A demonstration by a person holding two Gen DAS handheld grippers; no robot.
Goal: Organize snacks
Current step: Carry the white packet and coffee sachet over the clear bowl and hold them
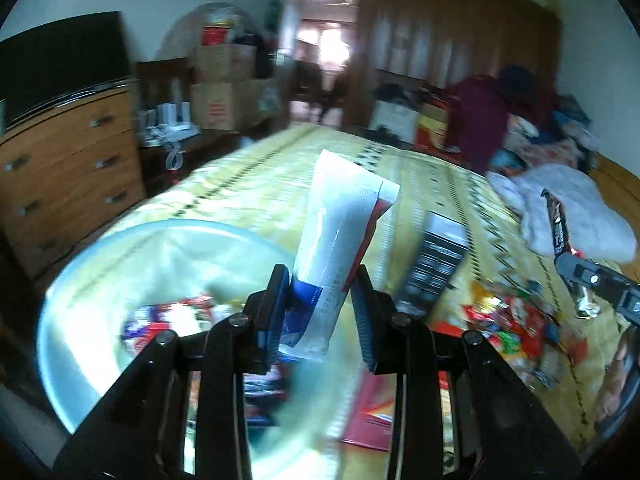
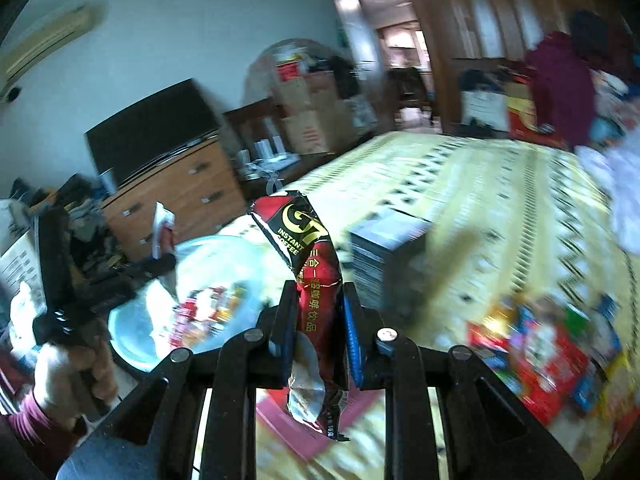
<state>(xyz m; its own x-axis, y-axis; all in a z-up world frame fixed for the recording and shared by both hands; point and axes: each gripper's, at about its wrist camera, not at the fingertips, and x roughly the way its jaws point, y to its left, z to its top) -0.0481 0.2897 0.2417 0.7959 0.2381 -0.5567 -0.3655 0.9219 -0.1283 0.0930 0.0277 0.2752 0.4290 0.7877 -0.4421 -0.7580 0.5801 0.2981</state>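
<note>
left gripper [image 1: 322, 312] clamped on a white sachet [image 1: 340, 248] above the pale bowl [image 1: 100, 264], right gripper [image 2: 316, 332] pinching a red instant coffee stick [image 2: 312, 256], loose snack pile [image 2: 552, 356] on the yellow bedspread [image 2: 480, 184]

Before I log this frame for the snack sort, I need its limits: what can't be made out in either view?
- Bowl contents, left wrist view: motion blur; near side hidden by the left claw.
- White sachet: print too small.
- Loose snack pile, right wrist view: blurred, items indistinguishable.
- Coffee sachet: lower end crumpled behind the right claw.
- Dark box: label smeared.
</note>
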